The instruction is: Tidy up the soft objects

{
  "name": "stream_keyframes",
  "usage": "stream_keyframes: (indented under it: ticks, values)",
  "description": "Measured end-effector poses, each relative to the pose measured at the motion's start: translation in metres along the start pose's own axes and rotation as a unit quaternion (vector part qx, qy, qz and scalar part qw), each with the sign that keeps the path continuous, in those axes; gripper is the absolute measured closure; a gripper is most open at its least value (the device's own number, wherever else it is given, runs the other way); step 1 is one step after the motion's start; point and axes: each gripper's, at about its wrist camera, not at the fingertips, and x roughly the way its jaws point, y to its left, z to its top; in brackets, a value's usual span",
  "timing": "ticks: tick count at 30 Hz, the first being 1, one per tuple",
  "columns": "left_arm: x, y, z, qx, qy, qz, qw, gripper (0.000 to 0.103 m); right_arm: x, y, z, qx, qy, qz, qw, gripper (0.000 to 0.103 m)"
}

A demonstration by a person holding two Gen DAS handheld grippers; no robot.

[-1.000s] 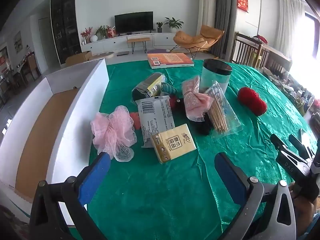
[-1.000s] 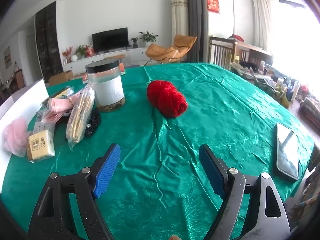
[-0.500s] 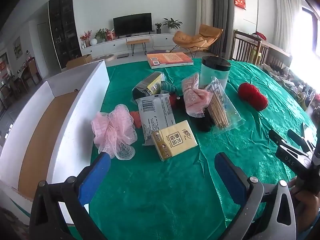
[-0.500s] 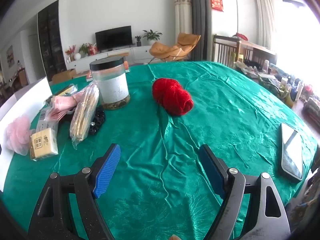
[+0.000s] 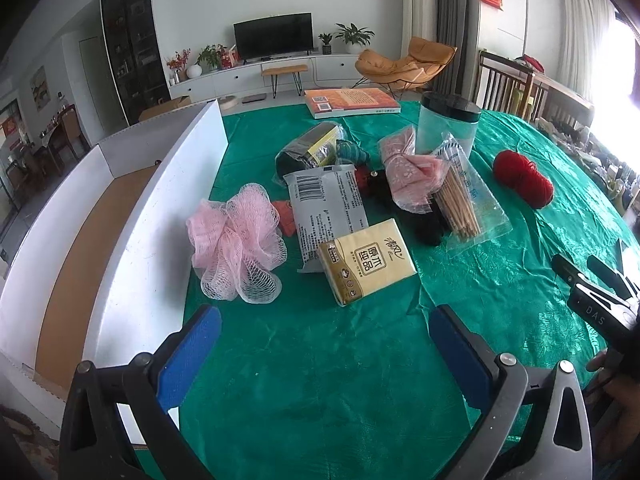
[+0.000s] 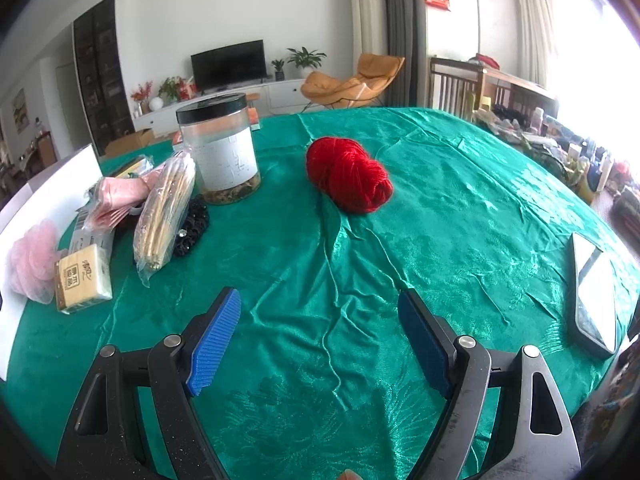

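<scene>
On the green tablecloth lie a pink mesh bath puff, a yellow tissue pack, a grey wipes pack, a pink bagged cloth and a red yarn ball. My left gripper hovers open in front of the puff and tissue pack, nothing between its blue pads. My right gripper is open too, above bare cloth, with the red yarn ball well ahead of it. The right gripper also shows at the left wrist view's right edge.
A white box with a brown floor stands along the table's left side. A clear jar with a black lid, a bag of wooden sticks, a black hair tie, an orange book and a mirror lie around.
The left gripper has sunk a little toward the table, so the puff and tissue pack sit slightly closer. The right view has shifted slightly, with the yarn ball now a little lower in it. Both grippers stay open.
</scene>
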Motion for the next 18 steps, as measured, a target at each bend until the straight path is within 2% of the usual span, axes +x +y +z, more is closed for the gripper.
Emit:
stream_keyframes:
  ticks: [7, 14, 18]
  values:
    - [0.043, 0.003, -0.022, 0.007, 0.044, 0.019, 0.9988, 0.0, 0.007, 0.002, -0.004, -0.009, 0.02, -0.008, 1.0, 0.02]
    - [0.072, 0.012, -0.032, -0.013, 0.088, 0.016, 0.9959, 0.0, 0.013, 0.002, -0.006, -0.009, 0.036, -0.009, 0.999, 0.02]
    - [0.078, 0.021, -0.028, -0.037, 0.085, 0.003, 0.9957, 0.0, 0.017, 0.003, -0.008, -0.009, 0.047, -0.009, 0.999, 0.02]
